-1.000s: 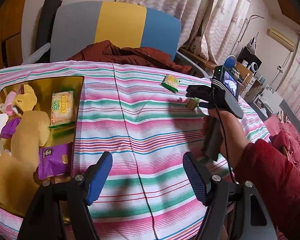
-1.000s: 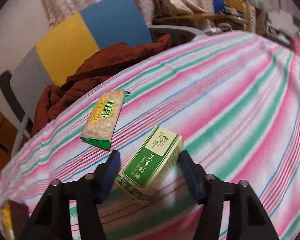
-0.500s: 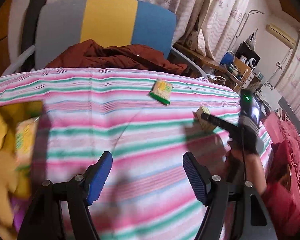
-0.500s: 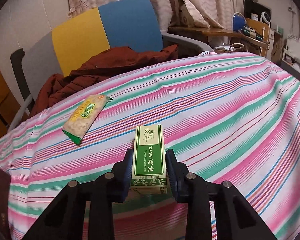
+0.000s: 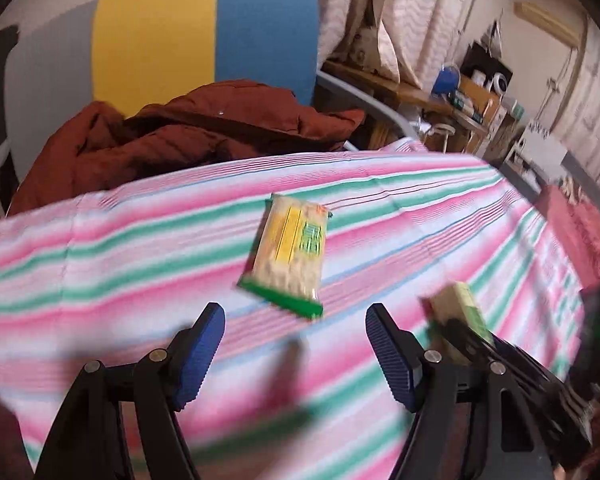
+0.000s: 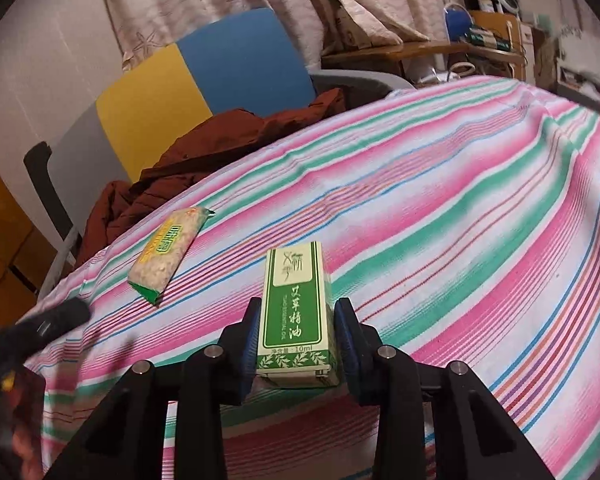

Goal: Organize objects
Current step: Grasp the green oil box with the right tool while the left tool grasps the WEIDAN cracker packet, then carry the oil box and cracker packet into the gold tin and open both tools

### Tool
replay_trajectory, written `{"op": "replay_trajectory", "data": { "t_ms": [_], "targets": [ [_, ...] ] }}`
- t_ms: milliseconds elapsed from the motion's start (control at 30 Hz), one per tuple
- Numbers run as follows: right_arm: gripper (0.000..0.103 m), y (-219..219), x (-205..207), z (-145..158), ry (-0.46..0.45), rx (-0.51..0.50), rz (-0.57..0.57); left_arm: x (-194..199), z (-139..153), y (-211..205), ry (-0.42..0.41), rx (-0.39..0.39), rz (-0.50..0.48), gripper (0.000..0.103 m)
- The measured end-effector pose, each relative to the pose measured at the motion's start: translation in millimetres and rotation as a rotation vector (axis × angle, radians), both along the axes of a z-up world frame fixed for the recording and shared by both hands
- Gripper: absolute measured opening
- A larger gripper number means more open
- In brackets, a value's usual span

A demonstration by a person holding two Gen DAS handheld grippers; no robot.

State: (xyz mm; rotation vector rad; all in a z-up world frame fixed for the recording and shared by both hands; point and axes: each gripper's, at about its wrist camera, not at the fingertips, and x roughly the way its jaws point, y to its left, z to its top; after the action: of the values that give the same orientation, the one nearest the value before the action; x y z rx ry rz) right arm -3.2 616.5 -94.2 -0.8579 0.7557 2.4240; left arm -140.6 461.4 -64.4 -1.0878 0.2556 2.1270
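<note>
Right gripper [image 6: 296, 330] down-tilted, clamping green box [image 6: 296, 312]

A striped cloth [image 5: 140, 264] in pink, green and white covers the bench. Behind its far edge stands a chair [image 5: 204, 36] with a back in grey, yellow and blue panels, and a rust-red jacket [image 5: 188, 132] lies crumpled on its seat. Pale patterned curtains [image 6: 204, 4] hang behind the chair. To the right, a wooden shelf [image 6: 424, 50] carries cluttered small items, too blurred to identify.
</note>
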Motion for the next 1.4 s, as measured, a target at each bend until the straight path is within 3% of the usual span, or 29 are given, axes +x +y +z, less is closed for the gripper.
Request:
{"op": "replay_trajectory", "data": {
  "t_ms": [233, 433, 533, 867, 1000, 1167, 1400],
  "targets": [
    [0.031, 0, 2, -2, 0.020, -0.002, -0.005, -22, -27, 41, 0.053, -0.107, -0.007, 0.075],
    [0.031, 0, 4, -2, 0.029, 0.000, -0.005, -29, -36, 39, 0.062, -0.068, 0.021, 0.071],
    [0.031, -1, 4, -2, 0.025, 0.007, -0.007, -29, -35, 34, 0.066, -0.044, 0.040, 0.062],
    [0.031, -9, 3, 5, 0.013, 0.072, -0.008, -6, -22, -7, 0.147, 0.035, 0.107, 0.061],
    [0.031, -19, 1, 12, 0.006, 0.137, 0.011, 13, -17, -22, 0.187, 0.040, 0.092, 0.060],
    [0.031, -30, 0, 18, -0.009, 0.194, 0.027, 33, -20, -46, 0.142, 0.049, 0.078, 0.060],
    [0.031, -30, -2, 15, -0.038, 0.188, 0.026, 28, -27, -51, 0.038, 0.013, 0.092, 0.064]
  ]
}}
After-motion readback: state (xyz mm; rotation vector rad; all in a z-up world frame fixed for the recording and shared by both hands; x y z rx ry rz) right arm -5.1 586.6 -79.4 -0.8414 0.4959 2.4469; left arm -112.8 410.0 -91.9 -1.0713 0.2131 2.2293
